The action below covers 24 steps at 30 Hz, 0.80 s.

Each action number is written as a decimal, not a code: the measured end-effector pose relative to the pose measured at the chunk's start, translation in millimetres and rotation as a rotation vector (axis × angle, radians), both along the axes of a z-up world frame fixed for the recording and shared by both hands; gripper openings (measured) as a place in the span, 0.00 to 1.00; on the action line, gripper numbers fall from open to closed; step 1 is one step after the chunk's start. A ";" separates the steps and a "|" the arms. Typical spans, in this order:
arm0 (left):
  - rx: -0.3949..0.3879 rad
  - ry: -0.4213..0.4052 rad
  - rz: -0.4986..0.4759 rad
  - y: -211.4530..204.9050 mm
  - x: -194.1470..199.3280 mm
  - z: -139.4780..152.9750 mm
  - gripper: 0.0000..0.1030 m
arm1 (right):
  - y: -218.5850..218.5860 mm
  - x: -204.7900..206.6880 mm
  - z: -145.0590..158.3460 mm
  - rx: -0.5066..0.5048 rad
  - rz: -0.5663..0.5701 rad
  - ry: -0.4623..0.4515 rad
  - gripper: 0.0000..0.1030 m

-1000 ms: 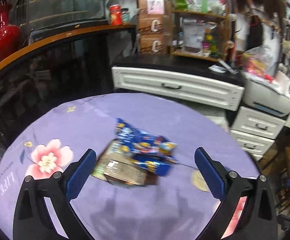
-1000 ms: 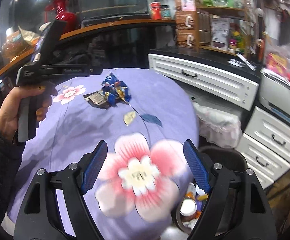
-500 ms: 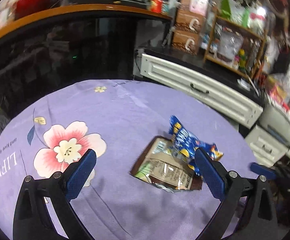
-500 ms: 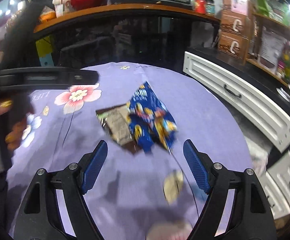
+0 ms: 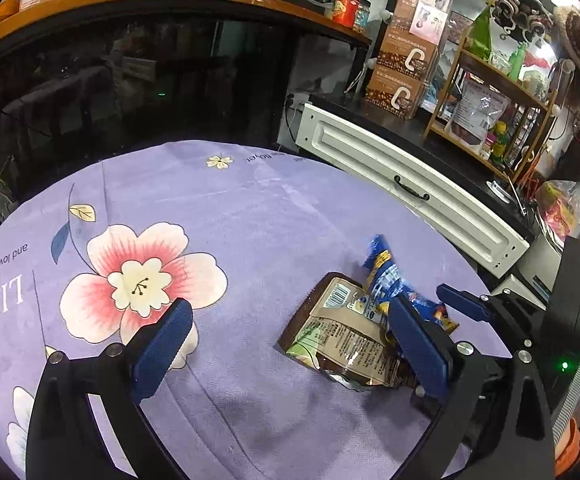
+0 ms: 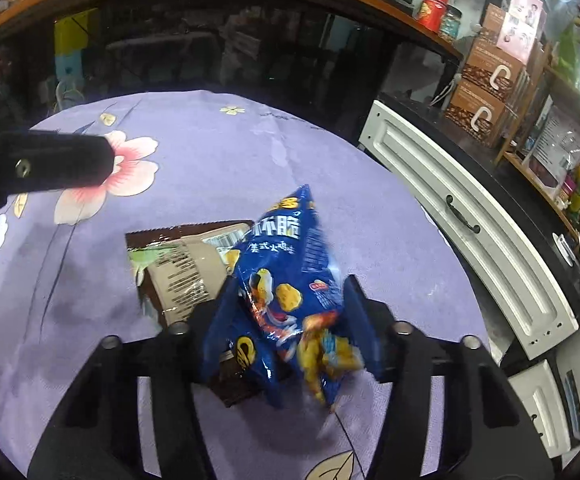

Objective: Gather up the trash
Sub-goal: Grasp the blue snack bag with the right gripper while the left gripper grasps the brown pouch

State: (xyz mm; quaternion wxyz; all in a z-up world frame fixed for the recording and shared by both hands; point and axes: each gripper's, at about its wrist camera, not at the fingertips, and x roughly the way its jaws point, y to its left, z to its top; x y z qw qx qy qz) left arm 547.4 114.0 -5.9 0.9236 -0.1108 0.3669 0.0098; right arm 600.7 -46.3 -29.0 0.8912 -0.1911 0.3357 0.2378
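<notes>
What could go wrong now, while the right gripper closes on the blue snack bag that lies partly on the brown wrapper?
1. The right gripper has just been closing on the blue snack bag, which crumples between the pads; the glossy film may slip out.
2. The bag overlaps the brown wrapper, so lifting could drag it along the purple tablecloth.
3. The open left gripper sits close beside; the two could collide.

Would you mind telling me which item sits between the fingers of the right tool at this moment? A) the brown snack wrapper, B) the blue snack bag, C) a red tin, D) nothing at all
B: in the right wrist view the blue snack bag sits squeezed between the closed-in fingers of the right tool, while the brown snack wrapper lies flat on the purple tablecloth beside it.
</notes>
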 end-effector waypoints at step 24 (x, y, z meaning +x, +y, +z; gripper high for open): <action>0.090 -0.010 -0.134 -44.4 2.6 -11.6 0.94 | -81.3 -35.4 18.4 0.200 -0.085 0.009 0.21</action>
